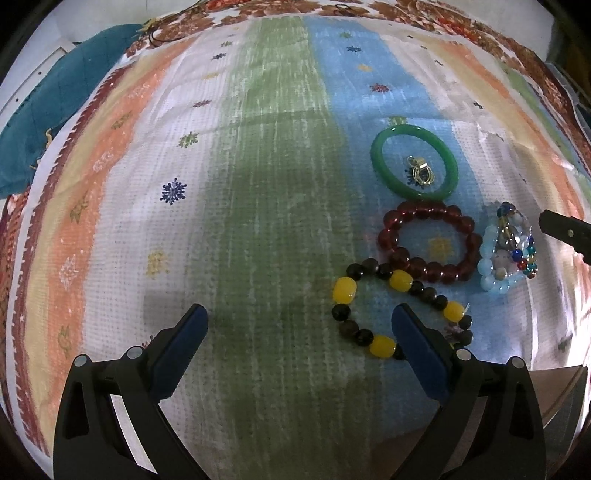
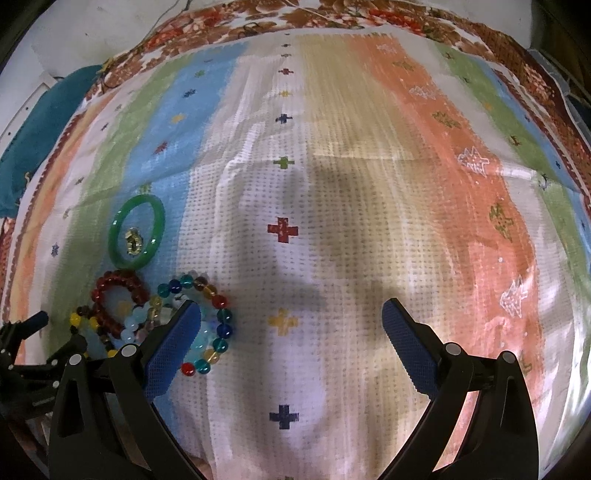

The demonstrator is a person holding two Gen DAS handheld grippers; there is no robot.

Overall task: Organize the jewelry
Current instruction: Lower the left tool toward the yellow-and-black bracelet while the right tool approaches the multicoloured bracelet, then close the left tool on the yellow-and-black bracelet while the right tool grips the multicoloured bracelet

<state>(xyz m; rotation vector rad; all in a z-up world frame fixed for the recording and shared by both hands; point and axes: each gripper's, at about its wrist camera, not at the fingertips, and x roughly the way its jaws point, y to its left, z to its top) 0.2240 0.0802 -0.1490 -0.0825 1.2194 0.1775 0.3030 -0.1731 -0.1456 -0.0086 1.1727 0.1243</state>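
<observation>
We saw a striped woven cloth point(image 1: 258, 192) with bands of orange, white, green and blue and small stitched motifs, spread over the tabletop; a brown floral border point(image 2: 332, 18) ran along its far edge. At the far left, a teal fabric point(image 1: 48, 110) lay bunched beside the cloth.

We found no box or tray in either view; the jewelry lay straight on the cloth.

Our left tool point(image 1: 299, 325) hung released, its blue-padded jaws wide apart over the green band, gripping nothing. Just by its right jaw lay the black and yellow bead bracelet point(image 1: 391, 306), touching the red bead bracelet point(image 1: 428, 243) beyond it. Farther still, the green bangle point(image 1: 415, 162) touched the red one and ringed a small gold pendant point(image 1: 421, 171). To the right, a pale blue bead bracelet point(image 1: 491, 266) lay bunched with a multicolored bead bracelet point(image 2: 207, 325).

In the right wrist view, our right tool point(image 2: 291, 321) was also released, jaws spread over the white band, holding nothing. Its left jaw stood in front of the multicolored bracelet, hiding part of it; we could not tell whether they touched. The cloth to the right lay bare.
</observation>
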